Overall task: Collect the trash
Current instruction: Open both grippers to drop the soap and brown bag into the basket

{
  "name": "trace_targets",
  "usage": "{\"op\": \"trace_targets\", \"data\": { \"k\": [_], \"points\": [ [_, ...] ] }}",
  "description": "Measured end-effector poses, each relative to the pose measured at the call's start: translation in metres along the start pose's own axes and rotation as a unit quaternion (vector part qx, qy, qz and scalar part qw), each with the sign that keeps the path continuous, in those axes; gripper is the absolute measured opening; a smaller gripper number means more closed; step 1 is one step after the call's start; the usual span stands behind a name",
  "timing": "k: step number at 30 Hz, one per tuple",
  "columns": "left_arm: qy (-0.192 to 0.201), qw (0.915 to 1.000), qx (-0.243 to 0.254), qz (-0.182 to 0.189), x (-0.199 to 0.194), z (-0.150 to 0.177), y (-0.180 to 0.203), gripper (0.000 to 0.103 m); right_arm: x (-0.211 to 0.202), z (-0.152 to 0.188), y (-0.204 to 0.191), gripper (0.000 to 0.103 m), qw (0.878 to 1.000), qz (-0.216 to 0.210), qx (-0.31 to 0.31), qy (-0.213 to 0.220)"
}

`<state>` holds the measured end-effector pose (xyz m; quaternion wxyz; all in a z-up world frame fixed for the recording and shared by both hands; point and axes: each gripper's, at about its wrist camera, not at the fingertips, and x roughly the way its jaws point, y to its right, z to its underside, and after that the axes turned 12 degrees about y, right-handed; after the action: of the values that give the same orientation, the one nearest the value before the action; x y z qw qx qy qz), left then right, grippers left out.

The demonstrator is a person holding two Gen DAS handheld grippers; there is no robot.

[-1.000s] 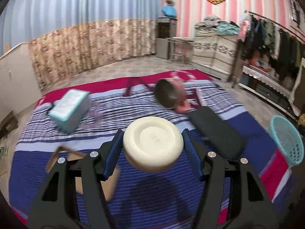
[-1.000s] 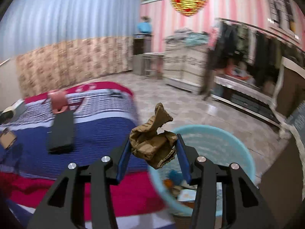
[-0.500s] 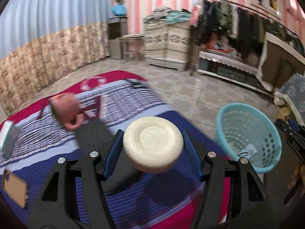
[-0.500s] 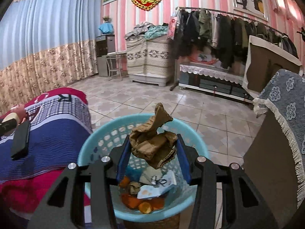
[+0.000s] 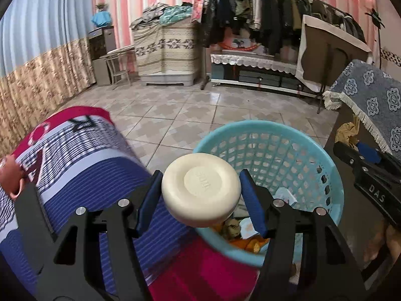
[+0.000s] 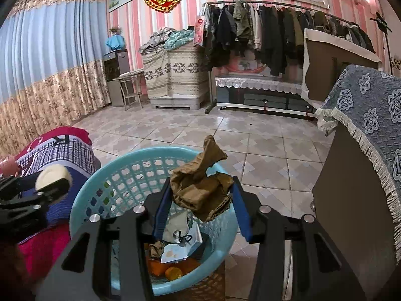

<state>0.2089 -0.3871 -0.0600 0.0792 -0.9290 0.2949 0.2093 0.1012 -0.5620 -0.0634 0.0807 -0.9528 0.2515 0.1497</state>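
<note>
- The bed [image 5: 82, 175], under a striped blue and red cover, lies left of the basket; only a pink cup [image 5: 10, 175] shows at its left edge in these views, so whether more trash is left there cannot be told.
- The blue basket [image 5: 323, 155] stands on the floor against the bed's near corner and already holds trash: orange peel, crumpled paper and a small printed pack lie at its bottom.
- Two more pieces are on the way in, neither dropped yet. I judge the task well along, with these two releases the next step.
- The left gripper [image 5: 200, 195] is clamped on a round cream lid [image 5: 200, 190], its blue pads pressed to the lid's two sides. It points forward and down, with the lid over the basket's rim on the bed side, not yet over the middle.
- The right gripper [image 6: 200, 210] is clamped on a crumpled brown paper wad [image 6: 200, 185], pinched between both pads. It tilts down, directly over the basket's opening, so the wad would likely fall inside if let go.
</note>
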Motion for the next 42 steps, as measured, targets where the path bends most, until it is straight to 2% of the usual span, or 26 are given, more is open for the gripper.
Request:
{"op": "trace_targets", "data": {
  "k": [3,5,7,9,17,20,26,28,30,31,34,38,42],
  "points": [
    [0.004,1.0,0.005,0.007,0.011,-0.006,0.005,0.061,0.0,0.002,-0.001,0.046,1.0,-0.001,0.003,0.0],
    [0.008,0.9999,0.005,0.012,0.015,-0.01,0.008,0.067,0.001,0.003,-0.002,0.046,1.0,-0.003,0.002,-0.001],
    [0.02,0.9998,0.0,0.0,0.011,-0.015,0.004,0.086,0.003,0.003,-0.004,0.046,1.0,-0.006,0.0,-0.003],
    [0.034,0.9993,-0.006,-0.012,0.004,-0.018,-0.001,0.092,0.004,0.003,-0.007,0.046,1.0,-0.008,-0.002,-0.004],
    [0.026,0.9978,-0.04,-0.046,-0.014,-0.015,-0.037,0.095,0.01,0.006,-0.022,0.047,1.0,-0.019,-0.013,-0.01],
    [0.022,0.9973,-0.053,-0.047,-0.022,-0.009,-0.051,0.097,0.013,0.008,-0.027,0.047,1.0,-0.023,-0.007,-0.015],
    [0.015,0.9961,-0.054,-0.069,-0.037,0.004,-0.072,0.097,0.02,0.012,-0.044,0.049,0.999,-0.03,-0.017,-0.021],
    [0.012,0.9955,-0.059,-0.073,-0.043,0.007,-0.078,0.097,0.02,0.012,-0.047,0.053,0.999,-0.028,-0.018,-0.017],
    [0.013,0.9949,-0.063,-0.078,-0.049,0.009,-0.082,0.098,0.02,0.013,-0.048,0.079,1.0,-0.024,-0.017,-0.01],
    [0.013,0.9946,-0.064,-0.081,-0.051,0.011,-0.084,0.098,0.018,0.014,-0.048,0.083,1.0,-0.02,-0.018,-0.003],
    [0.012,0.9933,-0.069,-0.092,-0.056,0.017,-0.092,0.098,0.019,0.014,-0.05,0.084,0.999,-0.016,-0.028,-0.005],
    [0.009,0.9912,-0.069,-0.113,-0.061,0.021,-0.103,0.098,0.018,0.011,-0.049,0.093,1.0,-0.006,-0.03,0.001],
    [0.016,0.9881,-0.078,-0.131,-0.076,0.022,-0.12,0.098,0.012,0.008,-0.052,0.096,0.999,-0.006,-0.033,0.01]
  ]
}}
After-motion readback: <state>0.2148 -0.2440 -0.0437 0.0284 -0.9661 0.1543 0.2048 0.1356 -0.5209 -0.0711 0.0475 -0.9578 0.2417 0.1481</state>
